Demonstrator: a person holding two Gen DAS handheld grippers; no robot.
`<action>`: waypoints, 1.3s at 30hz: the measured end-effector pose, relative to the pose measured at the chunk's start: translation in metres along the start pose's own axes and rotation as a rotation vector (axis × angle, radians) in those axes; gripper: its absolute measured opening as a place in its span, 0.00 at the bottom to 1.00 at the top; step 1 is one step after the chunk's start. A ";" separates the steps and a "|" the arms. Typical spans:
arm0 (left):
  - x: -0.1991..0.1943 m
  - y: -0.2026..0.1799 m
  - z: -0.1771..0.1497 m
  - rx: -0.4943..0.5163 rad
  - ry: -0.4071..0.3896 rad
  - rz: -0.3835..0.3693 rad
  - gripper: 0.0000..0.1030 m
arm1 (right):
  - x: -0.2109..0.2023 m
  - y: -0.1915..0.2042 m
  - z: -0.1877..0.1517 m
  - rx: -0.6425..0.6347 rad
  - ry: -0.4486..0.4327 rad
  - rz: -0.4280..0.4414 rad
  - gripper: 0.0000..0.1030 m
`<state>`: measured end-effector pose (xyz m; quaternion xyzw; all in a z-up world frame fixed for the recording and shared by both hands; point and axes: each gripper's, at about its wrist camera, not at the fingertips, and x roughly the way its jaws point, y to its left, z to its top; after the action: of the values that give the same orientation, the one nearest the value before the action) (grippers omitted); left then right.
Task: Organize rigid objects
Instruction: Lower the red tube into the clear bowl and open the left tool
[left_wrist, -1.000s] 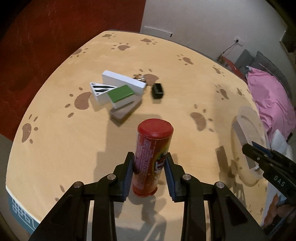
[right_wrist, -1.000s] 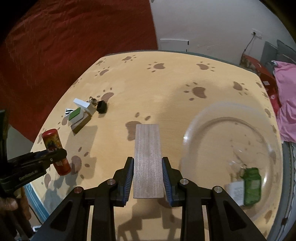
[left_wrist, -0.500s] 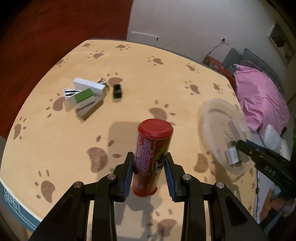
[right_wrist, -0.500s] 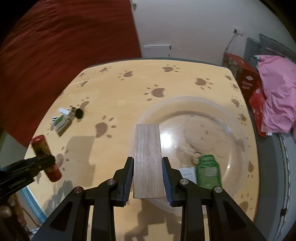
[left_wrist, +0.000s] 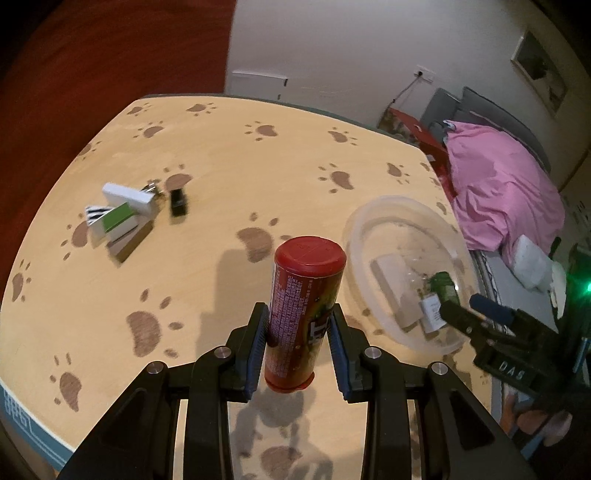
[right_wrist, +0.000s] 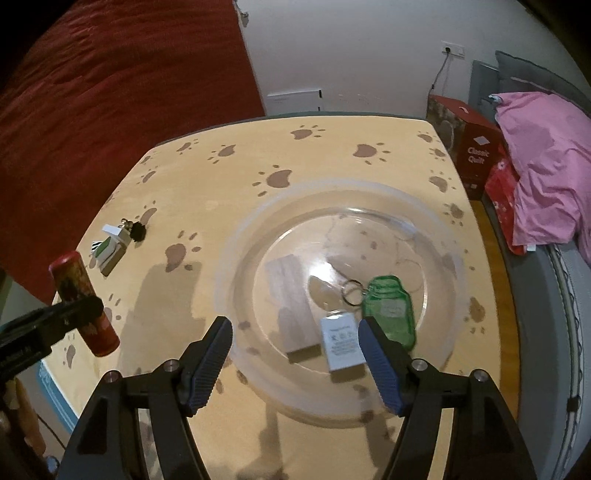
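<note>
**Right wrist view: plank in the bowl, can clamped on the left**

Right wrist view looks down past the right gripper (right_wrist: 295, 354), whose jaws are opening with nothing gripped between them. Just ahead of its fingertips and below them lies the clear bowl (right_wrist: 236, 266) on the paw-print table (right_wrist: 332, 177). Inside the bowl, ahead of the left finger, rests the wooden plank (right_wrist: 291, 306), free of the pads. Beside it, toward the right finger, lie a white tag (right_wrist: 341, 343) and a green jar-shaped keychain (right_wrist: 389, 310) with a metal ring.

Far off to this gripper's left, the left gripper (left_wrist: 297, 354) is clenched on the red can (left_wrist: 301, 314), both blue pads pressing its lower sides. The can stands upright between the fingers, its base clear of the table. From the left gripper, the bowl sits ahead and to the right, the right gripper's dark fingers reaching over its near rim.

Well ahead and to the left of both grippers sits a small pile of blocks (left_wrist: 122, 218), with a black clip (left_wrist: 178, 201) just beside it.
</note>
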<state>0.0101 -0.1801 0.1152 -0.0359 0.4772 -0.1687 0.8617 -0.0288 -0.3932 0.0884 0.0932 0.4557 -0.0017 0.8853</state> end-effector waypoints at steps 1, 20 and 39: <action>0.002 -0.004 0.001 0.005 0.002 -0.007 0.32 | 0.000 -0.002 -0.001 0.003 0.003 -0.003 0.72; 0.049 -0.087 0.021 0.078 0.069 -0.147 0.49 | -0.006 -0.037 -0.007 0.029 0.017 -0.044 0.73; 0.019 -0.026 0.002 0.016 0.039 0.024 0.53 | 0.005 -0.018 -0.002 0.015 0.034 -0.015 0.77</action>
<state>0.0144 -0.2110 0.1073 -0.0201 0.4930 -0.1628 0.8544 -0.0294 -0.4106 0.0804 0.0963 0.4714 -0.0102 0.8766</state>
